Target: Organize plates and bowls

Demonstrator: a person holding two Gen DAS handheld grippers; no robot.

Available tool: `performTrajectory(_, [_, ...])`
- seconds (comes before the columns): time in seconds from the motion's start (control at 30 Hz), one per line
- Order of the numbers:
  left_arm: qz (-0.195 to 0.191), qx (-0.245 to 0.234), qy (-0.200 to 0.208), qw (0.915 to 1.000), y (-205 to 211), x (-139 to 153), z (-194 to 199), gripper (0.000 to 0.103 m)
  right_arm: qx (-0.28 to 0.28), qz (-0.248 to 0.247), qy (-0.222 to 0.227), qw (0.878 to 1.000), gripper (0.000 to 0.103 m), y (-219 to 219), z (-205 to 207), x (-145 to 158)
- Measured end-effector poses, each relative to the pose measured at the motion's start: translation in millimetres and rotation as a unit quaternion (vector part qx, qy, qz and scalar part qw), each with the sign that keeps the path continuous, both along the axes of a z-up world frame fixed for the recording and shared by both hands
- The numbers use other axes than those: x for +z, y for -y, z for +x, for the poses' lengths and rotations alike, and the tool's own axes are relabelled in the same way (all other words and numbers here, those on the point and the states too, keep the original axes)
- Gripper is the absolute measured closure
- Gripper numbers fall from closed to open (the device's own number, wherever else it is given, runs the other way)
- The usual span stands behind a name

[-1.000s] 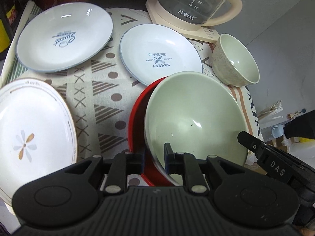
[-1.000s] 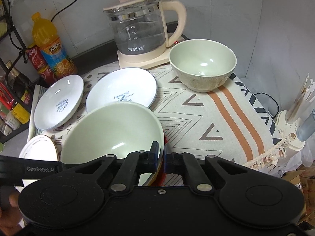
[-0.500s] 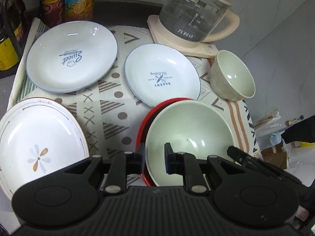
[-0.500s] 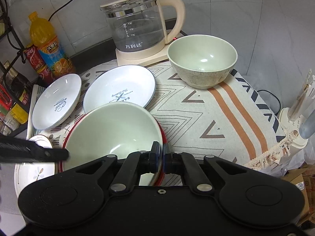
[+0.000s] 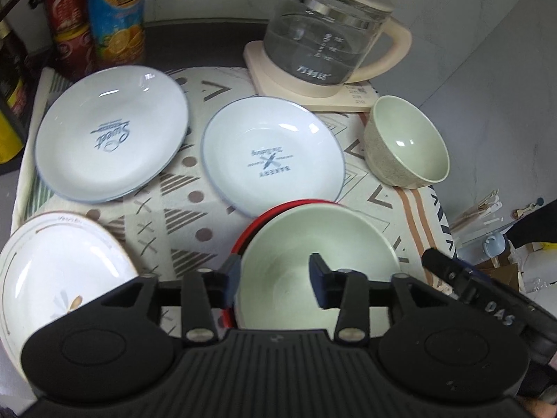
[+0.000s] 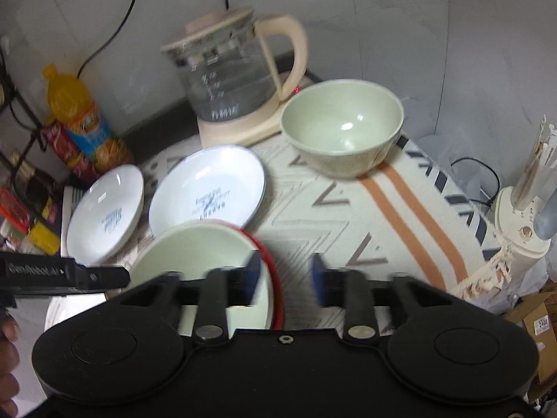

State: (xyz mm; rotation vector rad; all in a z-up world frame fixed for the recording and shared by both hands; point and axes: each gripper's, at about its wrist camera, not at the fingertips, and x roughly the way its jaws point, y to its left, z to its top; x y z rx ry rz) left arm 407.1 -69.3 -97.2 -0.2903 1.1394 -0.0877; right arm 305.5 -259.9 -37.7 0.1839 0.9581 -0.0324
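A large pale green bowl (image 5: 313, 254) sits nested in a red bowl (image 5: 250, 230) on the patterned cloth. My left gripper (image 5: 275, 285) is open, its fingers straddling the bowls' near rim. My right gripper (image 6: 283, 275) is open just right of the stack (image 6: 195, 261). A small green bowl (image 5: 407, 146) (image 6: 343, 132) stands at the back right. Two white printed plates (image 5: 111, 132) (image 5: 271, 153) lie behind the stack. A flower plate (image 5: 52, 278) lies at the near left.
A glass kettle on a cream base (image 5: 323, 35) (image 6: 229, 80) stands at the back. Drink bottles and cans (image 5: 115, 10) (image 6: 76, 111) stand at the back left. The table's right edge (image 6: 487, 254) drops to clutter on the floor.
Both grippers opened and let go of the stacked bowls, which now rest on the cloth. Both grippers pulled back and up from the stack.
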Motion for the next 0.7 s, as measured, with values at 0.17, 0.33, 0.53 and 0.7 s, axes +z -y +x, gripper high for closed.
performTrajectory(0.17, [0.003,-0.008,0.005,1.0,15.1,1.2,15.0,0.052,-0.021,0.008,0.018,1.0,0.042,18.0,7.8,5.1])
performTrajectory(0.33, [0.001,-0.02,0.01,0.9997,32.9,2.3,34.4,0.05,-0.044,0.017,0.019,0.999,0.034,38.0,16.9,2.9])
performTrajectory(0.53, [0.001,-0.031,0.013,0.9995,56.5,-0.5,61.1,0.05,-0.055,0.014,0.026,0.998,0.031,57.0,31.9,3.4])
performTrajectory(0.7, [-0.001,-0.029,0.012,0.9995,73.4,-7.4,84.5,0.05,-0.059,0.016,0.028,0.998,0.031,73.2,50.1,-1.1])
